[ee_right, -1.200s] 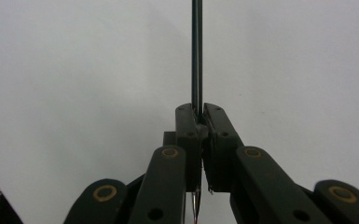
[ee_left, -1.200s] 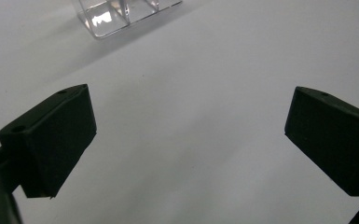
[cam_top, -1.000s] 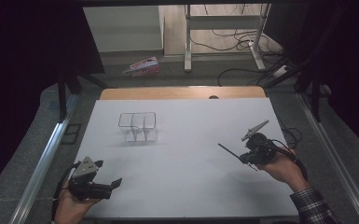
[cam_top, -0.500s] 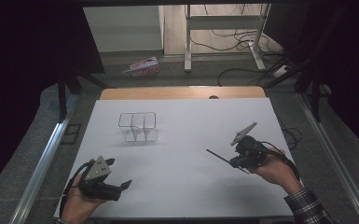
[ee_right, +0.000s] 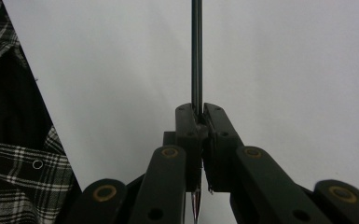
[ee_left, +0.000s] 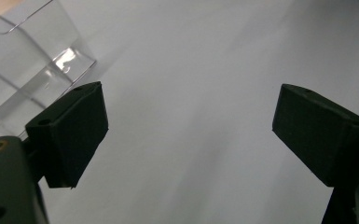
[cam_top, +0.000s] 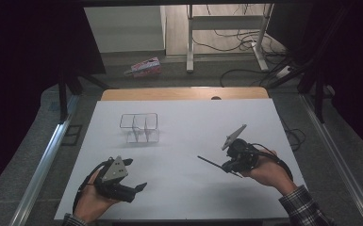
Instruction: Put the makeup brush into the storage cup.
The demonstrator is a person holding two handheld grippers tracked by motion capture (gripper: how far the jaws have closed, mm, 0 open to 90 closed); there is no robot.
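A clear plastic divided holder (cam_top: 140,127) stands on the white table top (cam_top: 193,122), left of centre. In the left gripper view the holder (ee_left: 28,56) sits at the upper left, just beyond the left jaw. My left gripper (cam_top: 136,174) is near the front left, its jaws wide apart, open and holding nothing (ee_left: 191,121). My right gripper (cam_top: 225,165) is at the front right, shut on a thin dark rod (cam_top: 210,162) that points left over the sheet. In the right gripper view the rod (ee_right: 196,56) runs straight up from the shut jaws (ee_right: 196,112).
A wooden strip (cam_top: 184,93) borders the table's far edge. Metal rails (cam_top: 42,160) run along both sides. On the floor beyond lie a pink packet (cam_top: 144,67), cables (cam_top: 245,44) and a desk frame (cam_top: 226,21). A plaid sleeve (ee_right: 14,154) shows at the left of the right gripper view.
My left gripper has moved right along the front of the table. My right gripper has moved left and nearer the front edge, still holding the rod.
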